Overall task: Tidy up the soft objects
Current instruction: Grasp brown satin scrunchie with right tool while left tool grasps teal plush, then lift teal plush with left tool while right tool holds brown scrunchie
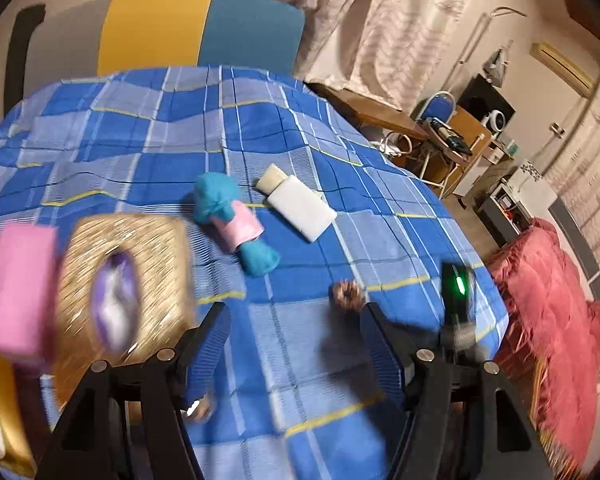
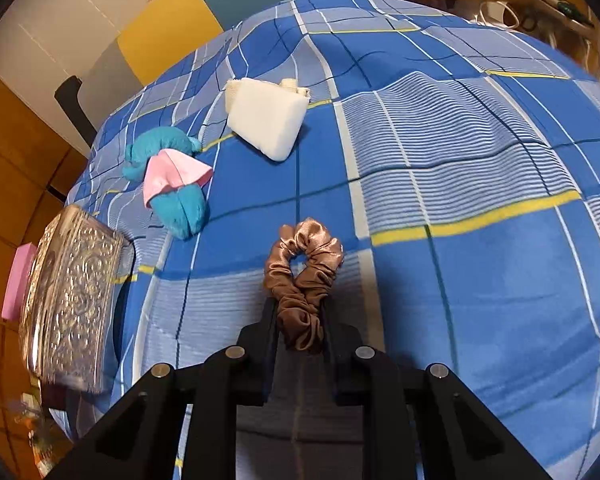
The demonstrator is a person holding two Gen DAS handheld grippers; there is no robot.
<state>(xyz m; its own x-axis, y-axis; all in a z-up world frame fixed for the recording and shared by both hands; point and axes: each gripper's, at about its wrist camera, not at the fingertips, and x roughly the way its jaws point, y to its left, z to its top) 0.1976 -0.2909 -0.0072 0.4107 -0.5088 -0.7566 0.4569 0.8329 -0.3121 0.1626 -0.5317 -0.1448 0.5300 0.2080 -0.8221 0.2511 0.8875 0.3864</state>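
A brown satin scrunchie (image 2: 302, 276) hangs just above the blue plaid bedsheet (image 2: 480, 280), and my right gripper (image 2: 300, 308) is shut on its near end. In the left wrist view the scrunchie (image 1: 346, 295) shows as a blur beside my left gripper (image 1: 296, 320), which is open with nothing between its fingers. A teal cloth roll with a pink band (image 1: 236, 220) (image 2: 172, 176) and a white foam block (image 1: 300, 208) (image 2: 268, 120) lie farther up the bed. An embossed metal box (image 1: 128, 280) (image 2: 72, 312) sits at the left edge.
A pink block (image 1: 20, 296) (image 2: 18, 280) stands just left of the metal box. A yellow and blue headboard (image 1: 204, 28) closes the far end of the bed. A red blanket (image 1: 548, 312) lies off the right edge, with a chair and cluttered desk (image 1: 452, 136) beyond.
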